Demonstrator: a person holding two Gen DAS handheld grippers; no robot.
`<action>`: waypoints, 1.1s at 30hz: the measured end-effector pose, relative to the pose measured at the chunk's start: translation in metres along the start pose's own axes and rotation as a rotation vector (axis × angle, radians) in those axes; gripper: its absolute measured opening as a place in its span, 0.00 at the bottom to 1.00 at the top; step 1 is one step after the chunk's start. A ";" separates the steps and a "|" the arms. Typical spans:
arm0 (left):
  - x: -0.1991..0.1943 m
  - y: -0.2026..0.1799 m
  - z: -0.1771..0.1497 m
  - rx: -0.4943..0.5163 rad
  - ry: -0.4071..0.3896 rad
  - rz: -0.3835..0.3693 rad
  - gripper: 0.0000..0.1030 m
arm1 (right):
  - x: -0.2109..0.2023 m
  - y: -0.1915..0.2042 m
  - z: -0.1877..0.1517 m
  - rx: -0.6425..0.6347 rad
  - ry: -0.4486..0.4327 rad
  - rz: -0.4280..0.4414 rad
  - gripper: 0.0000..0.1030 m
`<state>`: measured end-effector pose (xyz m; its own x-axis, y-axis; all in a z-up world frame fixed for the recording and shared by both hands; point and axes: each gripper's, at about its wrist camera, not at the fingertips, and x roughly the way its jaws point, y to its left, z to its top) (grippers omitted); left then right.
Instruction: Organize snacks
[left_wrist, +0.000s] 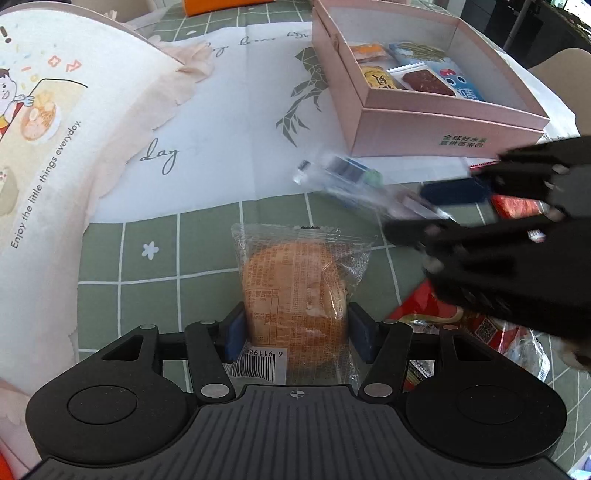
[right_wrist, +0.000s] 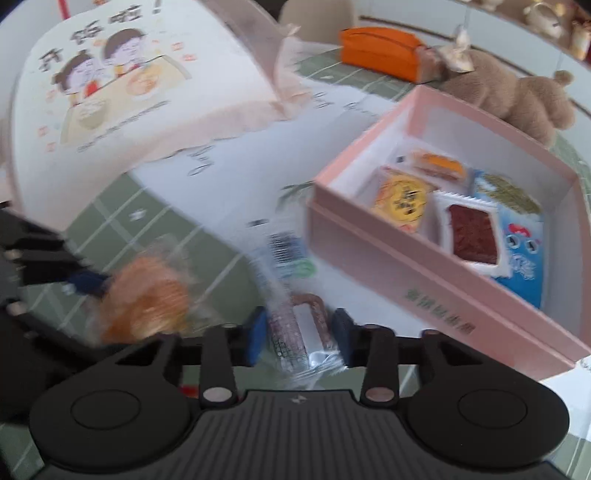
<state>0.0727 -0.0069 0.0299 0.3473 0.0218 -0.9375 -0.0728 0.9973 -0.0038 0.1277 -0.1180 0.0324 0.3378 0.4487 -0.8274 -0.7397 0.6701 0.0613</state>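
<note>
My left gripper (left_wrist: 297, 328) is shut on a clear-wrapped round orange cake (left_wrist: 295, 280), held above the green checked tablecloth (left_wrist: 147, 288). The cake also shows blurred in the right wrist view (right_wrist: 147, 299). My right gripper (right_wrist: 299, 338) is shut on a long clear snack packet (right_wrist: 288, 295) with a blue label; in the left wrist view that packet (left_wrist: 351, 177) sticks out from the right gripper (left_wrist: 424, 210) near the pink box. The open pink box (left_wrist: 424, 125) (right_wrist: 424, 266) holds several wrapped snacks.
A large white illustrated bag (left_wrist: 48, 129) (right_wrist: 129, 85) fills the left. Red snack packets (left_wrist: 443, 317) lie under the right gripper. An orange pouch (right_wrist: 380, 51) and a plush bear (right_wrist: 517, 96) sit at the back. A white printed cloth (left_wrist: 240, 122) covers the middle.
</note>
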 end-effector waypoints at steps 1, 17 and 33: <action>0.000 0.000 0.000 -0.001 -0.001 0.000 0.61 | -0.003 0.001 -0.002 0.000 0.006 0.000 0.35; 0.010 -0.013 0.009 0.072 -0.098 -0.029 0.62 | -0.049 -0.037 -0.051 0.230 0.099 -0.262 0.35; -0.046 -0.113 0.045 0.106 -0.138 -0.169 0.57 | -0.086 -0.079 -0.089 0.266 0.087 -0.263 0.35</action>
<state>0.1068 -0.1172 0.0889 0.4714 -0.1435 -0.8702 0.0930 0.9893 -0.1128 0.1056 -0.2618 0.0488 0.4369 0.1964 -0.8778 -0.4534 0.8909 -0.0264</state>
